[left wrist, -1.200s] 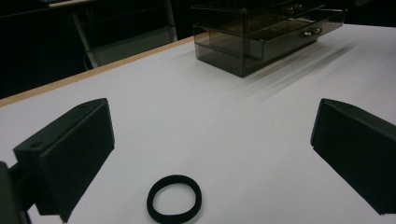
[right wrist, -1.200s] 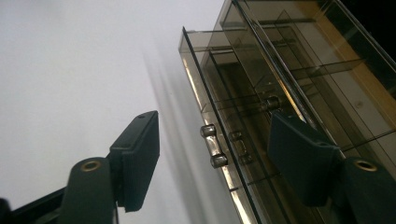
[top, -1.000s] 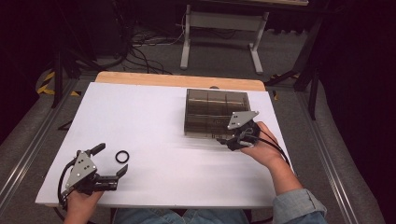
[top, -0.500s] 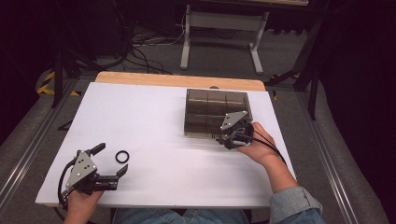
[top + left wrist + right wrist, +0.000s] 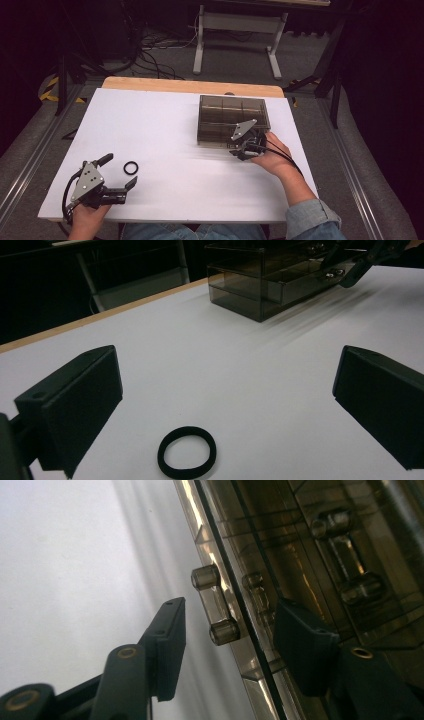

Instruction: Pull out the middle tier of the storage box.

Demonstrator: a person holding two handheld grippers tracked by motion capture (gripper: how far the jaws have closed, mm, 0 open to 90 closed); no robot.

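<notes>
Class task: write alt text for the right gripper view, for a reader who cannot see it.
The right gripper has just been closing its black fingers around the small clear bar handle on the front of a smoky transparent plastic drawer box, not yet pressing it. One finger is outside, the other behind the front panel, above the white tabletop.

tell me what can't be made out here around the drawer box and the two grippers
- Drawer box contents: in the high view its smoky walls hide what lies in the compartments.
- Right gripper: its jaws have been closing around the drawer handle; contact can't be judged in the right gripper view.
- Black ring: material too small to tell.
- Left gripper: jaw bases cut off by the frame edge.
</notes>
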